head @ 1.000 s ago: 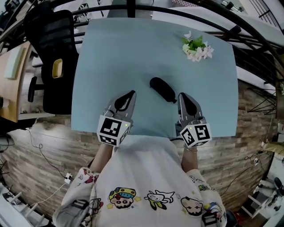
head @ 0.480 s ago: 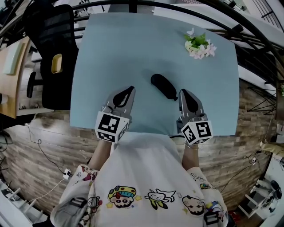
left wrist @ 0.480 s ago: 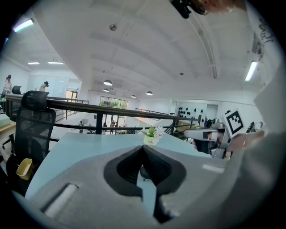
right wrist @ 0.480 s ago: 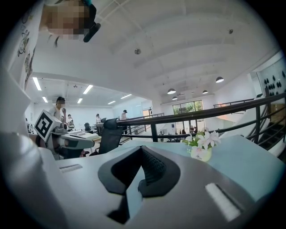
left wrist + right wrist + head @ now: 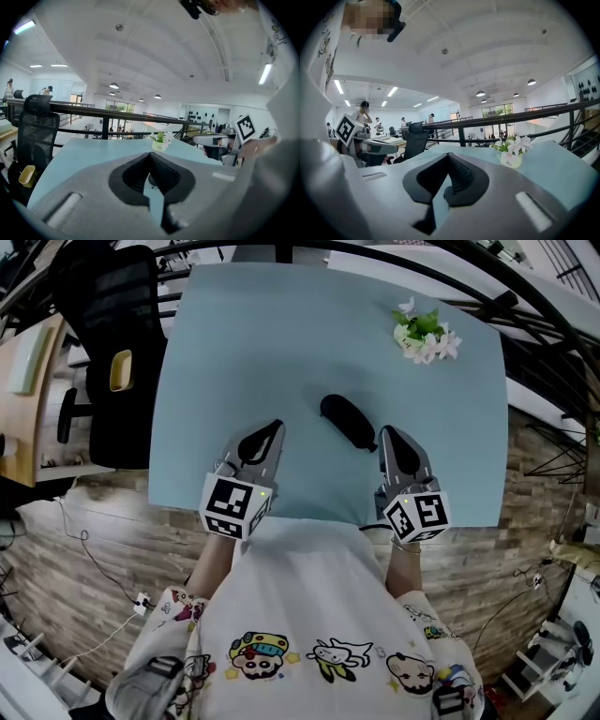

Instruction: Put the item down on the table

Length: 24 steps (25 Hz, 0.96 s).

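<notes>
**Desk:** So, where does the item lie?

**Photographer:** Flat on the pale blue tabletop [image 5: 234, 343]. The black oblong item [image 5: 349, 423] lies slantwise, a little ahead of the person and between the two claws, nearer the right one.

**Desk:** And the claws themselves?

**Photographer:** The left claw [image 5: 275, 428] is clenched on nothing: in the left gripper view its ribbed jaws meet at the tips, with only tabletop beyond them. The right claw [image 5: 385, 432] is clenched likewise and empty, its jaws pressed together in the right gripper view. Both point away from the person across the tabletop. Their marker cubes, left [image 5: 232, 510] and right [image 5: 418, 517], sit at the near edge.

**Desk:** Does either claw touch the item?

**Photographer:** The left is clearly apart from it. The right claw's tip is just beside the item's near end. From the head view it is hard to say whether the two meet.

**Desk:** What else is in frame?

**Photographer:** A small pot of white flowers [image 5: 427, 334] stands near the far right corner, well apart from the item. A black office chair [image 5: 117, 362] stands off the tabletop's left side, and a dark railing [image 5: 450, 282] curves behind the far edge. The person's white shirt [image 5: 309, 615], printed with cartoon figures, fills the foreground.
</notes>
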Available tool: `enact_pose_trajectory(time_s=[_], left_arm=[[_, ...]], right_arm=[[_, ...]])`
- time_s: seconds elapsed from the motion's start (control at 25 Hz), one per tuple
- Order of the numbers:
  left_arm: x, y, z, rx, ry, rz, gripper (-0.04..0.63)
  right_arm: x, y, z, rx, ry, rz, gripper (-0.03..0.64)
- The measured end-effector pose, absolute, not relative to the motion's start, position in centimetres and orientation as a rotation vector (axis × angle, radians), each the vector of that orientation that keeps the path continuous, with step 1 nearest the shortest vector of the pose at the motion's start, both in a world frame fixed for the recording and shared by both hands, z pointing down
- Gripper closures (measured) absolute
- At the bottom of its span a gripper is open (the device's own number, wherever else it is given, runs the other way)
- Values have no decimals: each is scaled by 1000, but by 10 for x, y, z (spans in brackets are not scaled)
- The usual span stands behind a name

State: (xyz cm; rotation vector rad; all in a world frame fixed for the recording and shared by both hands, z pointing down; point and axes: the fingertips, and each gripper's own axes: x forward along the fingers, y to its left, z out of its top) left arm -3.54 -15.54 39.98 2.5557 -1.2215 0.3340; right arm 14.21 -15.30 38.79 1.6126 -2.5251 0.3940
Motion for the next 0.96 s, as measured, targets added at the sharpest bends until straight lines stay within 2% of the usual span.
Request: enact_pose_trajectory(time_s=[0.96], left_arm=[[-37, -155, 409, 2534, -1217, 376, 597]], right_arm=[[145, -154, 402, 1615, -2507, 465, 609]])
